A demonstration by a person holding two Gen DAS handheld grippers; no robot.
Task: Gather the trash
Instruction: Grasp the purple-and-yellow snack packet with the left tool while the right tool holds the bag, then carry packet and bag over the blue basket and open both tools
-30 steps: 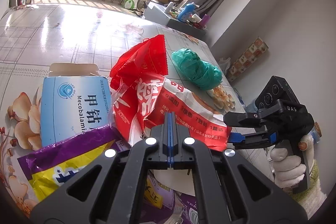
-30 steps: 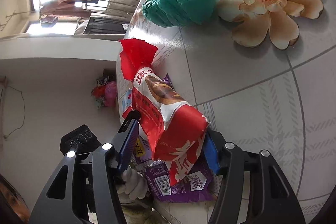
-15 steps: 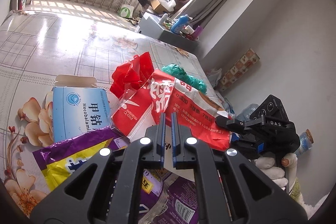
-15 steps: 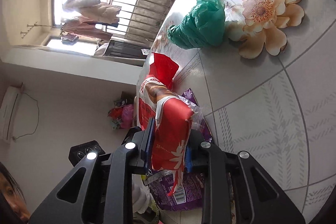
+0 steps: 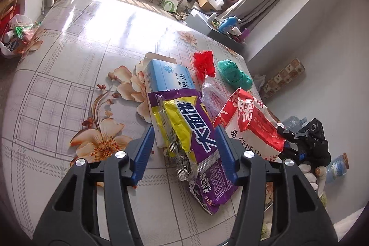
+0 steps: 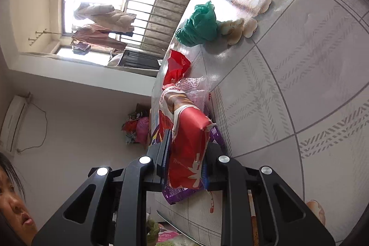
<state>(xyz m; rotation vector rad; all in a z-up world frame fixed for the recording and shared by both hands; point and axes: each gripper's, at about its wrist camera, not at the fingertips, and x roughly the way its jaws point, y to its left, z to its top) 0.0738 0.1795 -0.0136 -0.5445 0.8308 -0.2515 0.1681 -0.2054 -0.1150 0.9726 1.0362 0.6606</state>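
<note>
Red snack bag (image 6: pixel 188 142), crinkled plastic film, clamped at its near end between the jaws of the right gripper (image 6: pixel 185 153), far end resting on the pile at the near edge of the floral-patterned table (image 5: pixel 69 75); likely feather-light, limp and slippery, so best pinched on a flat doubled stretch of film rather than a loose corner. Purple-and-yellow foil wrapper (image 5: pixel 191 130) lying between the jaws of the left gripper (image 5: pixel 183 153), which have just been opening and stand clear of it; torn silver edge flimsy, printed middle the firmer hold. Blue medicine carton (image 5: pixel 166 77) underneath, stiff card, easy to squeeze across its sides. Clear wrapper (image 5: pixel 212 93), crumpled red wrapper (image 5: pixel 204 61) and balled green plastic bag (image 5: pixel 234 73) farther back, all soft and compressible.
</note>
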